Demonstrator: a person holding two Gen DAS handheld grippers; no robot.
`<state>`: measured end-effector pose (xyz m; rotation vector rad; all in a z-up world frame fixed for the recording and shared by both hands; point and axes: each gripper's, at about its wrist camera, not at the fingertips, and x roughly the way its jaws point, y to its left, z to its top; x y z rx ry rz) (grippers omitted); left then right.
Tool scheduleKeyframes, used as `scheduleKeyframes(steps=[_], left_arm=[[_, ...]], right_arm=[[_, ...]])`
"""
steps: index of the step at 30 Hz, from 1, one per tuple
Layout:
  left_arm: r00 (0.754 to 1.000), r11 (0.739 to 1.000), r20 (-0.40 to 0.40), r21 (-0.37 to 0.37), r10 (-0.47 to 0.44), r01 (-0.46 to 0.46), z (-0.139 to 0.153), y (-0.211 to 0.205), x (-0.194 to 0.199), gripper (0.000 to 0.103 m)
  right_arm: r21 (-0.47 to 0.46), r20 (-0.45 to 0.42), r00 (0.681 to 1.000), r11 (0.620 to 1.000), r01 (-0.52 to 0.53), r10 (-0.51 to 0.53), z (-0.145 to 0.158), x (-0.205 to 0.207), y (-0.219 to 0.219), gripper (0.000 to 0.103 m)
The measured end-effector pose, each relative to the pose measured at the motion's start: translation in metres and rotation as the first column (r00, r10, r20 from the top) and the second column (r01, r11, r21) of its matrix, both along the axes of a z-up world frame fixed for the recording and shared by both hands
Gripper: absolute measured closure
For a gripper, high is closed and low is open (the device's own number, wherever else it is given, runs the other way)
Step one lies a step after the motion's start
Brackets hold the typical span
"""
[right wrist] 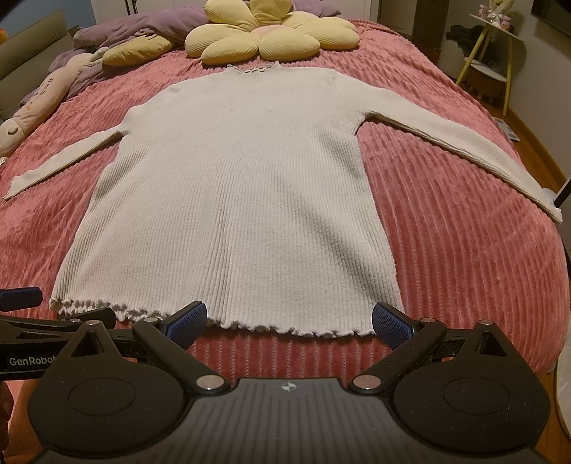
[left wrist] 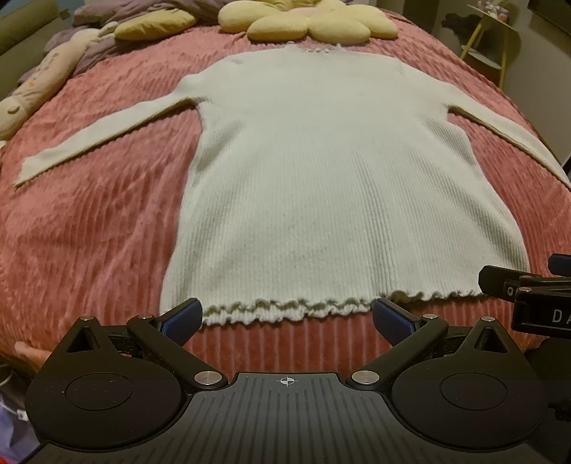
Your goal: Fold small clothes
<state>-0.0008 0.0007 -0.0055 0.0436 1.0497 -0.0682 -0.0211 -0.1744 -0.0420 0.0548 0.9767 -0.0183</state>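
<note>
A white ribbed long-sleeved sweater (left wrist: 321, 178) lies flat on the pink bedspread (left wrist: 89, 232), collar far, ruffled hem near, both sleeves spread out. It also shows in the right wrist view (right wrist: 232, 185). My left gripper (left wrist: 287, 316) is open and empty, its blue pads just short of the hem's left half. My right gripper (right wrist: 289, 319) is open and empty at the hem's right half. The right gripper's body (left wrist: 528, 296) shows at the right edge of the left wrist view; the left gripper's body (right wrist: 35, 335) shows at the left edge of the right wrist view.
A yellow flower-shaped cushion (right wrist: 264, 35) lies beyond the collar. A purple blanket (right wrist: 135, 32) and a long plush toy (right wrist: 39, 100) lie at the far left. A small side table (right wrist: 496, 46) stands right of the bed. The bed's near edge is just below the hem.
</note>
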Motion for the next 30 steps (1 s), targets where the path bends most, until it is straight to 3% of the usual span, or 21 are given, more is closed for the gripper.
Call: scheduleKeyframes(steps=[30], left_arm=[[1.000,1.000,-0.018,-0.027,-0.005,0.005,-0.0012,0.0009,0.0015,0.000]], right_arm=[[-0.006,0.005,1.000,1.000,0.003,-0.003,-0.0003,-0.0003,0.0002,0.004]])
